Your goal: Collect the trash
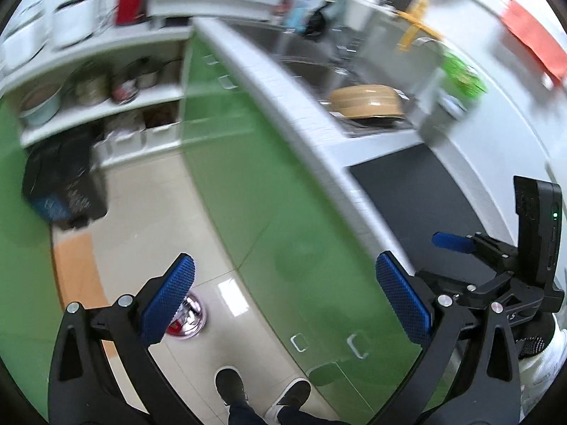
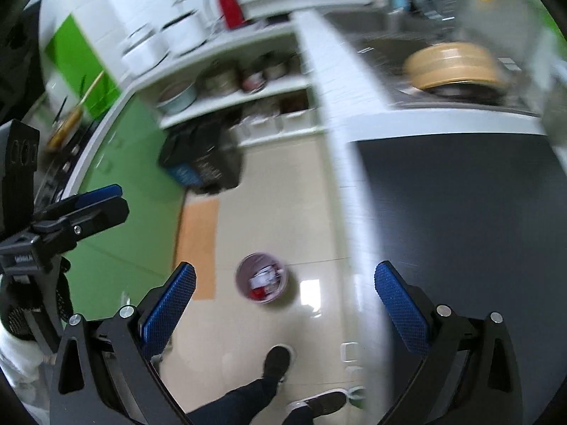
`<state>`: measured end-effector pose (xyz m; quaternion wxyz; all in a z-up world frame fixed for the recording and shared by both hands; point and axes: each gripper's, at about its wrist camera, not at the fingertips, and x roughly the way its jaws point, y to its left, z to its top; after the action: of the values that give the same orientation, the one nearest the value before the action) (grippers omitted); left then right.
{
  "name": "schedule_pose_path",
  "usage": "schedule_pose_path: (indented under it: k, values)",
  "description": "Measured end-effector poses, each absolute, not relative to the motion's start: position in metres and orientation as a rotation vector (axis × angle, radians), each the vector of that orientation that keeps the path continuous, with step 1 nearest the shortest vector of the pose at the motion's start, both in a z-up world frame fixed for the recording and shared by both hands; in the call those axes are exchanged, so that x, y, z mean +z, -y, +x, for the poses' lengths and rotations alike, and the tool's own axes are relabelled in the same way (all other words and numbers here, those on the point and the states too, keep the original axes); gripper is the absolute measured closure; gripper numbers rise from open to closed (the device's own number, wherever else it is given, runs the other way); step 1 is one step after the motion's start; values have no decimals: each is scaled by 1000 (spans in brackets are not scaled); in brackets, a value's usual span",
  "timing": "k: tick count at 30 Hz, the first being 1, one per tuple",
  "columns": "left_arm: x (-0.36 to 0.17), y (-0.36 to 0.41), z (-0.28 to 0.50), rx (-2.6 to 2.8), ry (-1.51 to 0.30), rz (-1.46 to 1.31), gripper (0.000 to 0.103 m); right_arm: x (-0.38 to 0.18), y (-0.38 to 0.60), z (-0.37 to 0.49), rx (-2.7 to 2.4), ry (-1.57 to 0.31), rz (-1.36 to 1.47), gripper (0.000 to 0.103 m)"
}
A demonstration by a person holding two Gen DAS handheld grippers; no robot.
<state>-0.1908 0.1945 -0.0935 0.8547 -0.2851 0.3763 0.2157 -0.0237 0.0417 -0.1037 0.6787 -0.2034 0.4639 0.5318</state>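
Standing at the green cabinets (image 1: 269, 191), the person holds the left gripper (image 1: 283, 297) and right gripper (image 2: 285, 304) spread wide, both empty. Below them a small bin (image 2: 262, 278) holding red and white trash sits on the tiled floor (image 2: 276, 191). Farther off, a tan bowl (image 2: 453, 65) rests in the sink.

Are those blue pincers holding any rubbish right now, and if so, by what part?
No. The left gripper and the right gripper are both open and empty. Rubbish lies in the small bin on the floor.
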Motion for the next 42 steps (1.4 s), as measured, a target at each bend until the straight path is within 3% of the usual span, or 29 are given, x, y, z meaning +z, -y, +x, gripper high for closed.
schedule_pose_path:
  k: [16, 31, 42]
  values:
    - [-13, -103, -81, 138, -775, -370, 3, -8, 133, 48, 846, -842, -276, 6]
    - [19, -32, -24, -27, -806, -151, 3, 15, 200, 59, 768, -800, -211, 6]
    - [22, -22, -21, 22, -816, -108, 3, 12, 207, 61, 774, -806, -199, 6]
